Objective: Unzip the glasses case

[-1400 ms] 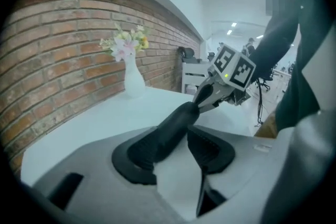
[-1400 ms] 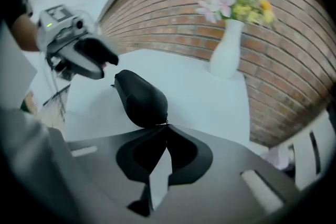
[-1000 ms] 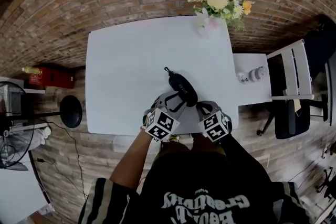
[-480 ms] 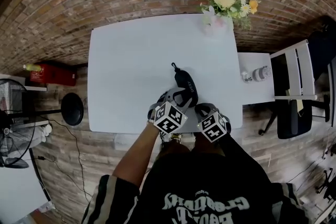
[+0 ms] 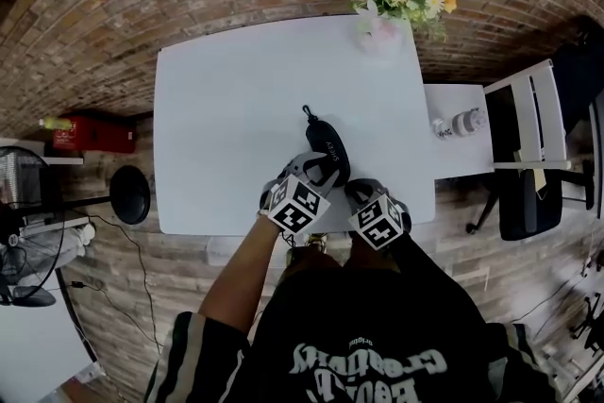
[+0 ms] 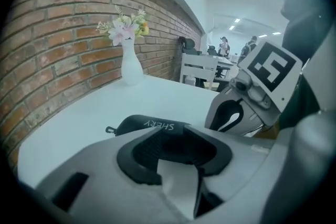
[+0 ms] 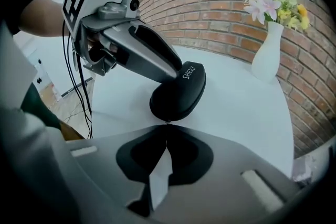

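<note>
The glasses case [image 5: 328,151] is black and lies flat on the white table [image 5: 222,99], near the edge where the person stands. It is closed, so the zip is not undone yet. Its long shape runs from 11 o'clock to 5 o'clock. A small loop [image 5: 306,112] sticks out at the 11 o'clock end, and the end at 5 o'clock is the one closest to the person.

The left gripper [image 6: 174,138] comes in from 7 o'clock. Its fingers are apart, one on each side of the case, and they are closing in on it. I think this is to hold the case still, so it does not slide when the zip is pulled. I cannot yet see the pads pressing hard on it.

The right gripper [image 7: 167,126] comes in from 5 o'clock. Its fingers are tight together, right at the near end of the case. A tiny shiny bit shows at their tips. I think it is the zip tab [image 7: 167,123], and that is why this gripper sits so low and close.

Next, the tab likely has to go around the edge of the case. If the left gripper is not firm, the whole case may just drag along.

A white vase [image 5: 381,33] of flowers stands far off at 1 o'clock, out of the way.
</note>
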The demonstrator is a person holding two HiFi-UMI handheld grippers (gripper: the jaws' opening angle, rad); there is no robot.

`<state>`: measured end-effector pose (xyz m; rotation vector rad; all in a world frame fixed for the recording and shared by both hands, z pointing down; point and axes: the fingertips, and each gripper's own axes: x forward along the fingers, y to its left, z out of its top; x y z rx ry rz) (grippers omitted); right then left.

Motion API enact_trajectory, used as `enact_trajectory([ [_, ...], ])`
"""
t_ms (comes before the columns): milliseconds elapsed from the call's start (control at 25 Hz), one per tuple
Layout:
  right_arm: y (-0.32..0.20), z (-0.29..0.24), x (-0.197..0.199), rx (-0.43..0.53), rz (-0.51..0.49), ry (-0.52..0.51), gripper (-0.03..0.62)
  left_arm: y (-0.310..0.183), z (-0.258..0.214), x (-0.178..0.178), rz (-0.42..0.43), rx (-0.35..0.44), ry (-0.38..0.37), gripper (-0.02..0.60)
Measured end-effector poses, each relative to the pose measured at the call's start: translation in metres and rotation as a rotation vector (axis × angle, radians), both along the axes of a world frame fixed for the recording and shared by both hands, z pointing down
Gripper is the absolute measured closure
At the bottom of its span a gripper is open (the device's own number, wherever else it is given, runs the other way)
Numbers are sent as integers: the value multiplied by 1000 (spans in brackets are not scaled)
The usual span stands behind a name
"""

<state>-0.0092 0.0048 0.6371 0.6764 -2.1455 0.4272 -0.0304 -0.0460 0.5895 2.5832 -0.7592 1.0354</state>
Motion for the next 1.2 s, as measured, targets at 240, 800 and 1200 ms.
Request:
enact_trajectory([
  [240, -3, 2, 2, -6, -1, 10, 579, -3, 5, 1, -83, -59, 112, 460],
  [800, -7, 1, 6, 16, 16, 46, 579, -2, 1, -3, -75, -74, 130, 459],
  [1200, -16, -2, 11, 37, 4, 62, 579, -1, 2, -4, -73, -73, 134, 459],
])
